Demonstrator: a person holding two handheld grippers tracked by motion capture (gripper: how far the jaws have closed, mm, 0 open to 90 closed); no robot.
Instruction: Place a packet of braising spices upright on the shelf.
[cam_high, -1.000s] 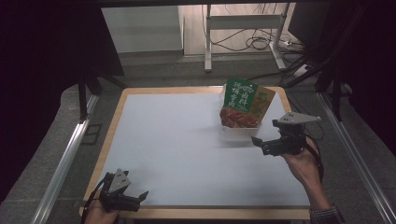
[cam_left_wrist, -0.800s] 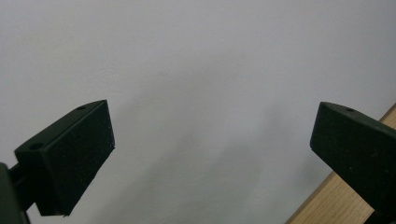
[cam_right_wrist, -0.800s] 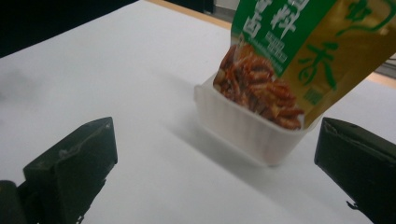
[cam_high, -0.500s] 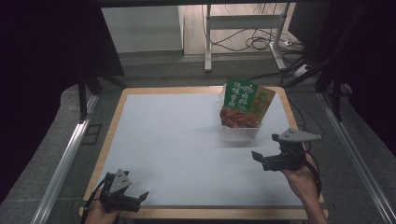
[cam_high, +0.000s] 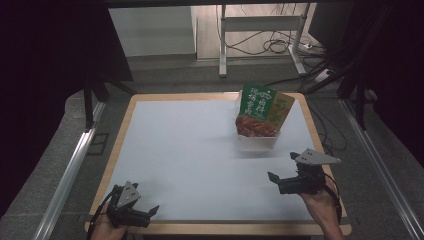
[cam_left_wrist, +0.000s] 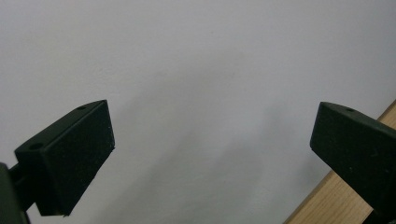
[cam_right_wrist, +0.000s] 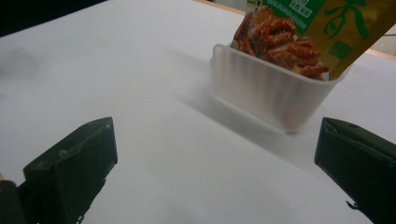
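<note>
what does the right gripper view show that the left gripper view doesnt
Right gripper view: a translucent white tub holding a green and gold snack packet printed with reddish food, standing ahead of the open right hand-held gripper. Left gripper view: the table's wooden edge by the open left hand-held gripper. Both share the white table surface and two black jaws spread apart.

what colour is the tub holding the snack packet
Translucent white plastic tub, frosted-looking; the green and gold packet stands in it. Clearest in the right gripper view.
</note>
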